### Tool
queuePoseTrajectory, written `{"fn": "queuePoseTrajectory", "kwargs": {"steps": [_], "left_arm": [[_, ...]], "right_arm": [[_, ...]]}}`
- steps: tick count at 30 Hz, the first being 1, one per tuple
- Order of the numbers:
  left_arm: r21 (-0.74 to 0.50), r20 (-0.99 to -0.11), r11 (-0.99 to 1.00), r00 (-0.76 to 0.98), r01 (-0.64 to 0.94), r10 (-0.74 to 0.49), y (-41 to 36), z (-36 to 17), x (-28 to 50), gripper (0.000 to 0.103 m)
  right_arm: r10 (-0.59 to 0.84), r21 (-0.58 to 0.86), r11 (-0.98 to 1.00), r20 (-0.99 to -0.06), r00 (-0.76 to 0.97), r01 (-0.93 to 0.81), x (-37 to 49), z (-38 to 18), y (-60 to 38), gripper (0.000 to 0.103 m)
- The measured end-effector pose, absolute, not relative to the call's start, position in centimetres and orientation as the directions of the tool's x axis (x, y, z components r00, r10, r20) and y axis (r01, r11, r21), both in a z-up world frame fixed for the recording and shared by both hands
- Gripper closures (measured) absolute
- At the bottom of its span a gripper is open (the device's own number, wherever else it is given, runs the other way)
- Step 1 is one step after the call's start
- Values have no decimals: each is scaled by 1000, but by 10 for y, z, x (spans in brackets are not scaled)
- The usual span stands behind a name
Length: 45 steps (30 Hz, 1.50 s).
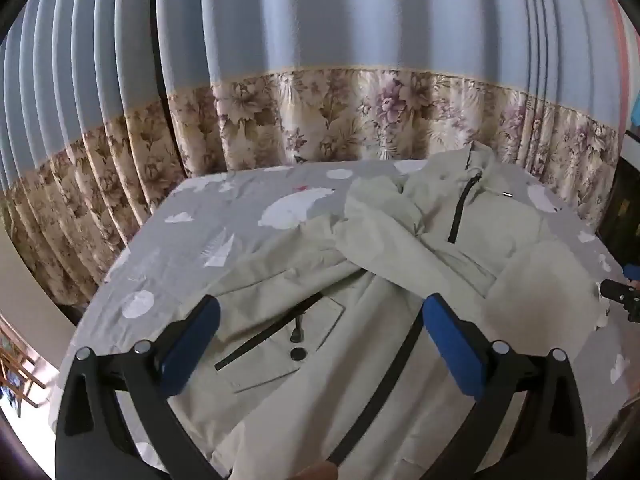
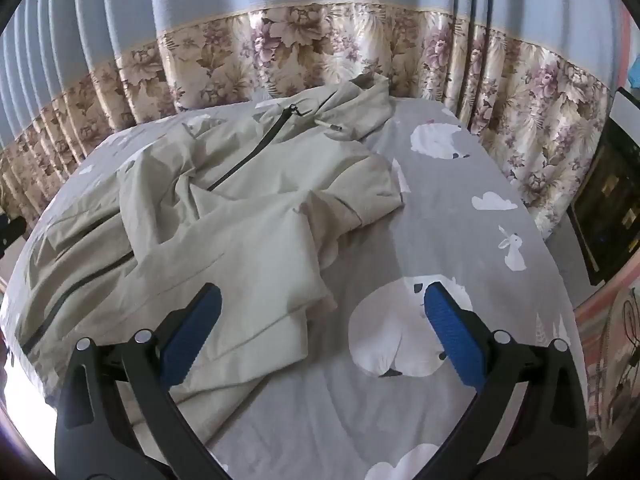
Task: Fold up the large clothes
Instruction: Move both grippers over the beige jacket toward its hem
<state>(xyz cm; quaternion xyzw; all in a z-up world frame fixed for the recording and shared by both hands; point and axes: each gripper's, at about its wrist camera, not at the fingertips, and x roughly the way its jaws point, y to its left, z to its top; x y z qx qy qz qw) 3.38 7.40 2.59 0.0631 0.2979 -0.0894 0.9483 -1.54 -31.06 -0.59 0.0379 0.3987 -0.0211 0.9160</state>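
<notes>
Grey bed sheet with white animal and cloud prints is the work surface, blue curtain with a floral band behind it. No readable text, brand or label on anything I can see.

Left gripper: both blue pads spread wide, nothing between them. I've got it hanging over the lower front of the jacket, above the flap pocket with its dark snap and zip pull. I can't tell whether it touches the fabric.

Right gripper: also wide open, holding nothing. Its left pad sits over the jacket's near edge, the right pad over bare sheet on a white animal print.

Counts: two grippers, one jacket. It's pale beige-green, lying front side up and rumpled on the sheet, collar toward the curtain. One sleeve is thrown across the chest. Main zipper is dark, running down from the collar. I see one drawstring tip near the collar.

At the right edge, beside the bed, one dark framed panel. From the left camera the right gripper's black tip pokes in at the frame edge.
</notes>
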Motion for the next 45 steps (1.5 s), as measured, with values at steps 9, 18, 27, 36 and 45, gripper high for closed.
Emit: {"fn": "queuePoseTrajectory", "kwargs": {"steps": [9, 18, 27, 36, 45], "left_arm": [[51, -623, 971, 768, 232, -151, 60, 24, 78, 1], [44, -663, 969, 733, 241, -152, 42, 20, 121, 1], [33, -682, 977, 720, 210, -132, 39, 15, 129, 1], [52, -695, 974, 708, 222, -125, 23, 12, 133, 1], [72, -698, 974, 709, 214, -104, 10, 10, 133, 1]], "right_arm": [[-52, 43, 991, -754, 654, 128, -2, -8, -292, 3], [-124, -26, 987, -754, 645, 158, 20, -14, -283, 3], [-122, -52, 989, -810, 574, 137, 42, -29, -286, 3], [-120, -38, 987, -813, 569, 153, 46, -31, -296, 3], [-137, -50, 985, -801, 582, 163, 47, -34, -306, 3]]}}
